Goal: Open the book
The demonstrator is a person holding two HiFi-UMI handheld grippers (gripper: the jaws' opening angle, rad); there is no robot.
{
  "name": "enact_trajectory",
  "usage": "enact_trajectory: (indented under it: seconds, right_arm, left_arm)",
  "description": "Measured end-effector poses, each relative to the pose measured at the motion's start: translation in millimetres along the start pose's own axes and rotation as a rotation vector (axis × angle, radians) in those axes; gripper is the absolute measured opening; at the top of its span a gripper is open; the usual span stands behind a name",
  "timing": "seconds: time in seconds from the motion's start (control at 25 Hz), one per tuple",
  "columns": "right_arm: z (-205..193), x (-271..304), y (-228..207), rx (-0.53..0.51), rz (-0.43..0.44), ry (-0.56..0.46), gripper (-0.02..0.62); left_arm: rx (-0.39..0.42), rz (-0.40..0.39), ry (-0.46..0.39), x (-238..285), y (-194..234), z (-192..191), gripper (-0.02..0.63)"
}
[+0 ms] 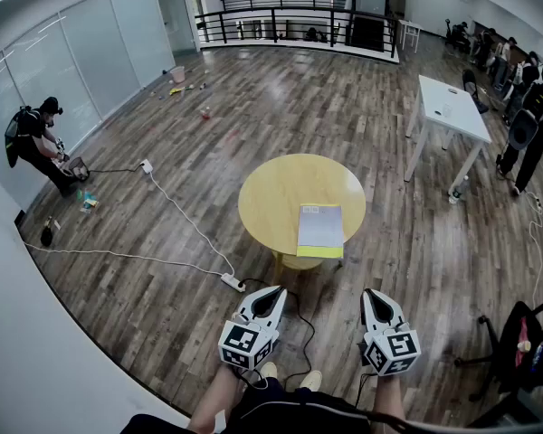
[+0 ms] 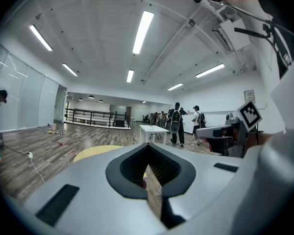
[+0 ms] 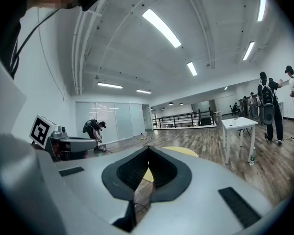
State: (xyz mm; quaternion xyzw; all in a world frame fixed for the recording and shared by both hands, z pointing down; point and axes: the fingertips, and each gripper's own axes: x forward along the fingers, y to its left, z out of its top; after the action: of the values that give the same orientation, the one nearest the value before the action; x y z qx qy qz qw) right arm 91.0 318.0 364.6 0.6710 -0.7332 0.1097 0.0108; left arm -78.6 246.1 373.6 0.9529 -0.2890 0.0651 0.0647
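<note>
Holds left gripper [image 1: 273, 292] and right gripper [image 1: 371, 295] short of the table [image 1: 271, 197], fingers together, empty; closed book [image 1: 320, 231] on its near right.

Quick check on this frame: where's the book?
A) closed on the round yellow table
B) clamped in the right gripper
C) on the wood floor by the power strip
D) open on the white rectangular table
A: the grey-covered book with a yellow edge lies flat and closed on the round yellow wooden table, near the table's edge closest to the person.
</note>
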Motion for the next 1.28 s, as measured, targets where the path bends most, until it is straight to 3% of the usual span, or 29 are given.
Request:
enact_trajectory:
  seconds: [0.56, 0.96, 1.28]
  right_arm:
    - [-16.7, 24.2, -23.4, 0.017, 0.040, 0.041, 0.003]
    - [-5.8, 126.0, -48.1, 0.009, 0.008, 0.057, 0.003]
    - [13.3, 198.8, -66.5, -0.008, -0.076, 0.063, 0.003]
  left_arm:
    - [-0.008, 0.049, 0.030, 21.5, 11.9, -10.5, -0.002]
    - [-0.017, 0.012, 0.025, 102.0, 89.9, -3.7, -0.002]
    - [-0.037, -0.068, 0.040, 159.7, 152.1, 3.8, -0.002]
